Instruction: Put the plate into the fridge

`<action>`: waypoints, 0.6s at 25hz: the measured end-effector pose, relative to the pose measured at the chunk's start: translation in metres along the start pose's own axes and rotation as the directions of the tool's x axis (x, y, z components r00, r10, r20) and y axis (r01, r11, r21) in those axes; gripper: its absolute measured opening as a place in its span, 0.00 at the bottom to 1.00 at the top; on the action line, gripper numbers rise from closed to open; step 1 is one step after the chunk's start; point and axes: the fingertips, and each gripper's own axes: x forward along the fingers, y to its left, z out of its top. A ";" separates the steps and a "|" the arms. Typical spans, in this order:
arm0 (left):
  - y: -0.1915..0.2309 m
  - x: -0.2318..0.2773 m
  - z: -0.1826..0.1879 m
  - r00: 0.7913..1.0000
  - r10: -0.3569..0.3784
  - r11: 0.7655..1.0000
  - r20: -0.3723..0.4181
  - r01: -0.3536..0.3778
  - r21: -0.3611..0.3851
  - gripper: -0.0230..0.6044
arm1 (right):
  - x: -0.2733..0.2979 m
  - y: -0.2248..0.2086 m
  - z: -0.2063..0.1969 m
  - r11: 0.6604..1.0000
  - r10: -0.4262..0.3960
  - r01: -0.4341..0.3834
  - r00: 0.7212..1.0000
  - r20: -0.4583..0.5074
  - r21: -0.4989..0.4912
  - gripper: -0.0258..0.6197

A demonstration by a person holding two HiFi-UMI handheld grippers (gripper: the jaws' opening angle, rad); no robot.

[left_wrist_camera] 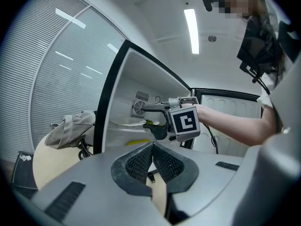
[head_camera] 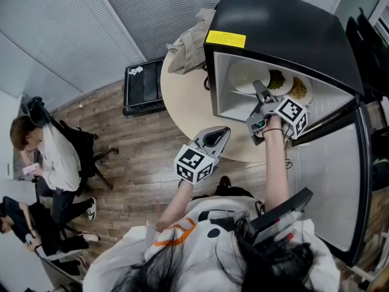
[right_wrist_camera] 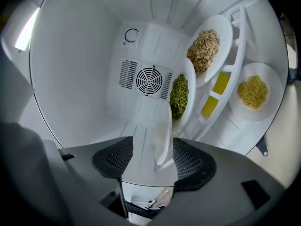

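Fridge (head_camera: 285, 35) walls close in around the right gripper (right_wrist_camera: 149, 158). There is free space to its left, and 2 more plates (right_wrist_camera: 209, 51) crowd its right. Its jaws stand wide. The plate (right_wrist_camera: 165, 131) of green food lies inside the fridge, its near rim between them, not pressed. Right forearm (head_camera: 275, 163) stretches straight in. Left gripper (left_wrist_camera: 151, 161), jaws together and empty, hovers outside over the surface (head_camera: 182, 102).
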 end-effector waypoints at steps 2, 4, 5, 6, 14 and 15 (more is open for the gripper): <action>-0.002 -0.001 0.000 1.000 0.000 1.000 0.000 0.000 0.001 0.05 | -0.007 0.002 0.000 1.000 0.007 -0.007 1.000 0.007 0.004 0.43; -0.004 -0.002 0.000 1.000 -0.002 1.000 0.000 0.002 0.003 0.05 | -0.015 0.003 -0.003 1.000 0.018 -0.018 1.000 0.009 -0.002 0.43; -0.005 -0.003 0.001 1.000 -0.003 1.000 0.001 0.003 0.005 0.05 | -0.018 0.002 -0.005 1.000 0.023 -0.023 1.000 0.005 -0.009 0.43; -0.005 -0.003 0.001 1.000 -0.003 1.000 0.001 0.003 0.007 0.05 | -0.019 0.000 -0.007 1.000 0.025 -0.025 1.000 -0.001 -0.019 0.43; -0.012 -0.008 -0.003 1.000 -0.016 1.000 -0.006 0.016 0.011 0.05 | -0.034 0.001 -0.025 0.984 0.006 -0.010 1.000 -0.027 -0.179 0.43; -0.013 -0.009 -0.003 1.000 -0.018 1.000 -0.007 0.018 0.011 0.05 | -0.036 0.001 -0.027 0.979 0.003 -0.008 1.000 -0.028 -0.203 0.42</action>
